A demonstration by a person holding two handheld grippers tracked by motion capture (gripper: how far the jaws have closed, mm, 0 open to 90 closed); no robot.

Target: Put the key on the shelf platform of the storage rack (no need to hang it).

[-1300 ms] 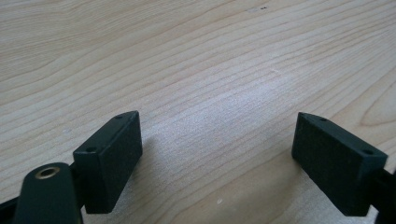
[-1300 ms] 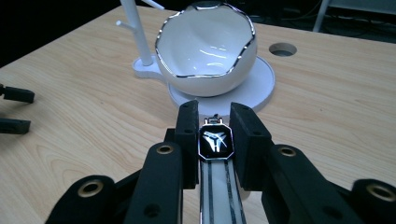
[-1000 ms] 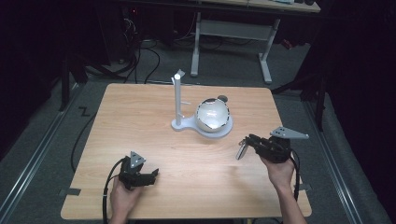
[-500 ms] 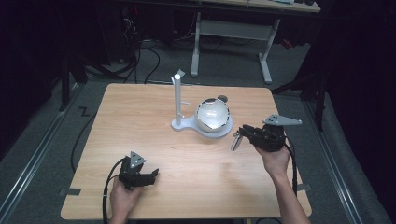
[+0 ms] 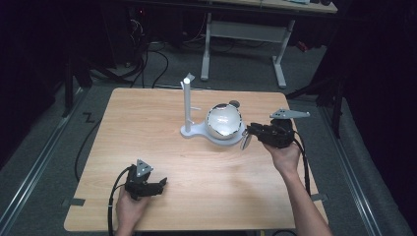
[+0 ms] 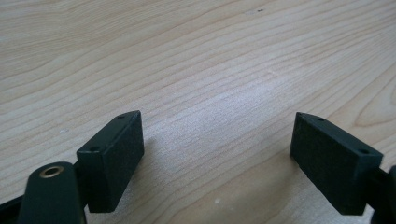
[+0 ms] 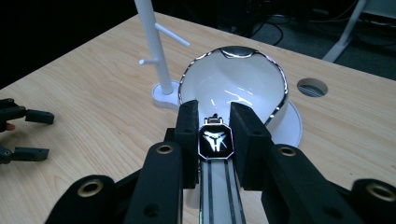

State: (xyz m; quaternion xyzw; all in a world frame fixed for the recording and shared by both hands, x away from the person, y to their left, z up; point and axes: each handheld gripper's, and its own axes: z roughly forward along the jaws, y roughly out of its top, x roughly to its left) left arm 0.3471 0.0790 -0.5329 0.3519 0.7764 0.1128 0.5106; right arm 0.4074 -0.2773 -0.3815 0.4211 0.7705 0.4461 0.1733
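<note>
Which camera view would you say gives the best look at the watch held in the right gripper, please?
The right gripper view: the watch sits close up, clamped between the right gripper's jaws, its octagonal face and strap plain. The high view shows it as a small glint at that gripper's tip. The left gripper view looks at bare table.

A lab or workshop room: a light wooden table stands on grey carpet, with cables trailing on the floor behind it, a white-legged desk beyond, and dark surroundings on both sides of the table.
</note>
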